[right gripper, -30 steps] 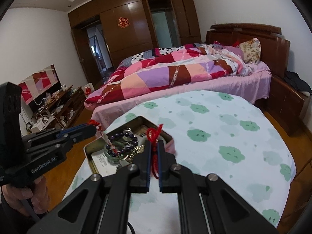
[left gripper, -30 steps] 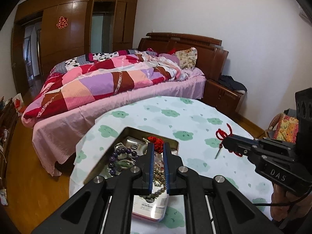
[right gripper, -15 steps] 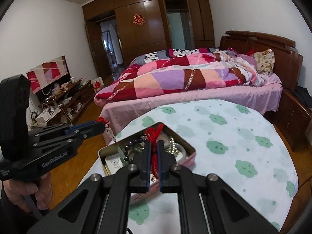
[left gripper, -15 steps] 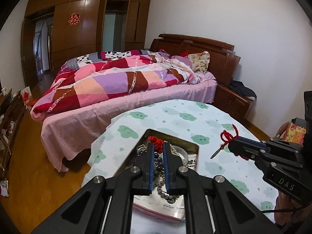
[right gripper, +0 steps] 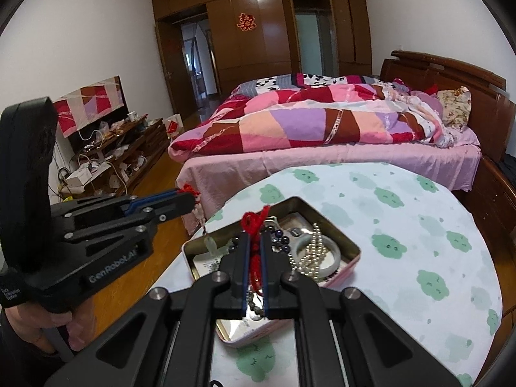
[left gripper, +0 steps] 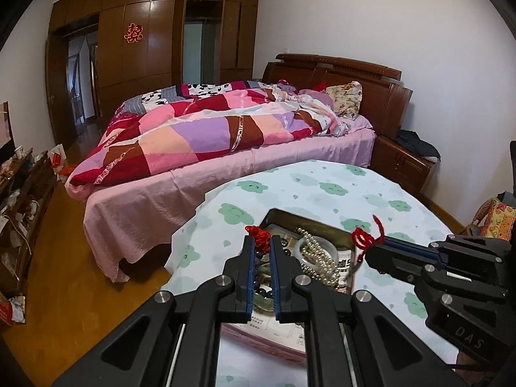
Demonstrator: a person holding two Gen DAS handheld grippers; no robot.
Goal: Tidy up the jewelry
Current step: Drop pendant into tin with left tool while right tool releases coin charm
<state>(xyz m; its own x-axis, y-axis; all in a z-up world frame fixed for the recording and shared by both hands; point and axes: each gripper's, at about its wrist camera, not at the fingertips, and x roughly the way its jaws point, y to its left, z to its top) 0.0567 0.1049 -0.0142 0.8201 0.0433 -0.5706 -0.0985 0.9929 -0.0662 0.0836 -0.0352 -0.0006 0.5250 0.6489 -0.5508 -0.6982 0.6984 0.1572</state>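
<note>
Left gripper [left gripper: 261,246] and right gripper [right gripper: 254,242], each clamped on a red cord [left gripper: 259,235] with its jaws nearly together. The left cord carries a pale pendant [right gripper: 211,245] that hangs at the near-left rim of the tin [right gripper: 351,248]; the right gripper's cord [right gripper: 253,222] has a thin piece dangling below it, too small to identify. Both cords are held above the open tin, which lies on the table [right gripper: 403,213] and contains a pearl string [right gripper: 314,245], a white bangle [right gripper: 335,251] and dark beads [right gripper: 283,242]. Step in hand, as judged: lifting two corded pieces clear of the tangle. The next move probably calls for drawing them apart without snagging the pearls, then laying each on bare cloth. The tablecloth is pale with green cloud prints. Beyond it stand a bed [right gripper: 322,154] with a patchwork quilt [right gripper: 306,122], a wooden headboard [right gripper: 451,71], a dark wardrobe wall [right gripper: 258,32] and a cluttered low cabinet [right gripper: 129,142] at left.
</note>
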